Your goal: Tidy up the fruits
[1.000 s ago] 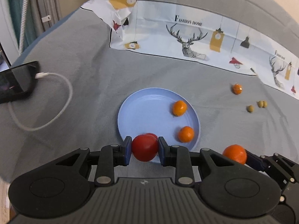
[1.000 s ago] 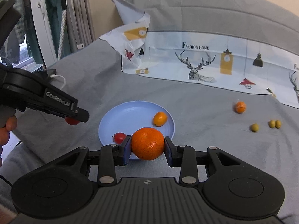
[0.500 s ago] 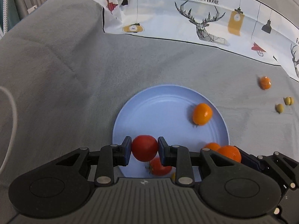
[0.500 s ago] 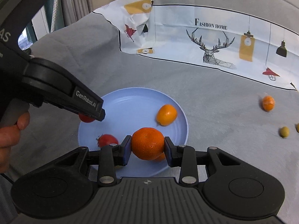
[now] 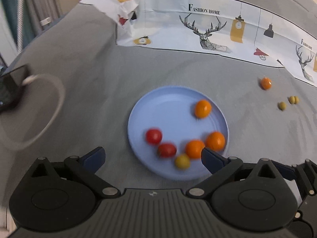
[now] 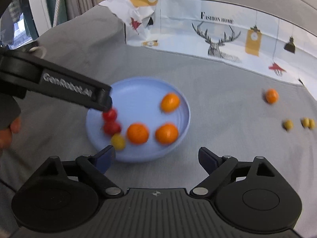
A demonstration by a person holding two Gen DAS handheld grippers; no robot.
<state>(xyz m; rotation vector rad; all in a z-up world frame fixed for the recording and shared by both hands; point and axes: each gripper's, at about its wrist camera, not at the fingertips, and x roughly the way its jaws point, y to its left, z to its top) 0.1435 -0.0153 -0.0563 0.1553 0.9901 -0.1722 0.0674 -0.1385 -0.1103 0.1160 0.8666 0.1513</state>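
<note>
A light blue plate on the grey cloth holds two red tomatoes, three oranges and one small yellow fruit. My left gripper hangs over the plate's near edge, its jaws opening wide with nothing pressed between them. My right gripper sits just short of the plate's near rim, its jaws also opening and empty. In the right wrist view the left gripper's finger reaches over the plate's left side above a tomato.
A small orange and three little yellow-green fruits lie on the cloth to the right of the plate. A phone with a white cable lies at the left. A printed deer cloth lies behind. A person's hand shows at the left.
Both grippers went from shut to wide open. The red tomato left the left gripper and the orange left the right gripper; both now lie on the plate. Both views are blurred by motion.
</note>
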